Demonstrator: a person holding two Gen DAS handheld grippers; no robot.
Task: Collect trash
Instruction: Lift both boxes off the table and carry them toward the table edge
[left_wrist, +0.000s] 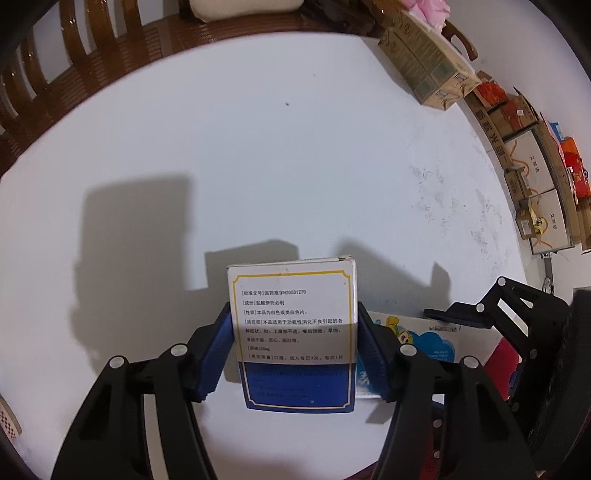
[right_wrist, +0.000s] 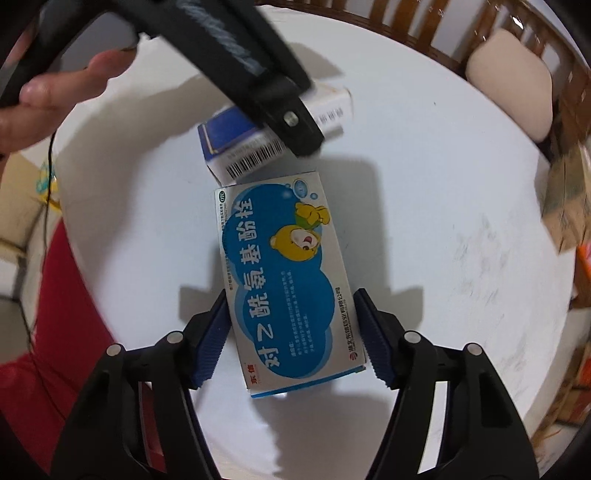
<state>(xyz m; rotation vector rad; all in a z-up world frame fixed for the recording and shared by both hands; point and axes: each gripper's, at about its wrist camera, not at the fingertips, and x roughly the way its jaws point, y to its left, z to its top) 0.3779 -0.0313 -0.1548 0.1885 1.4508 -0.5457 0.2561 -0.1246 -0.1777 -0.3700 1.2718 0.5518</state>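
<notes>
My left gripper (left_wrist: 294, 347) is shut on a white and dark-blue medicine box (left_wrist: 295, 332) with a yellow border; its blue pads press both sides. The same box shows in the right wrist view (right_wrist: 236, 147), partly hidden by the left gripper's black finger (right_wrist: 291, 125). A blue and white medicine box with a cartoon bear (right_wrist: 288, 280) lies flat on the round white table (right_wrist: 424, 221). My right gripper (right_wrist: 291, 332) straddles it, the pads close beside its sides with small gaps. In the left wrist view the bear box (left_wrist: 417, 343) lies right of my pads, with the right gripper (left_wrist: 480, 310) beside it.
Cardboard cartons (left_wrist: 424, 62) stand at the table's far right edge, with more boxes (left_wrist: 535, 184) stacked beyond. A wooden bench (left_wrist: 74, 74) with a cushion (right_wrist: 513, 81) curves around the far side. The person's hand (right_wrist: 55, 99) and red clothing (right_wrist: 44, 332) are at the left.
</notes>
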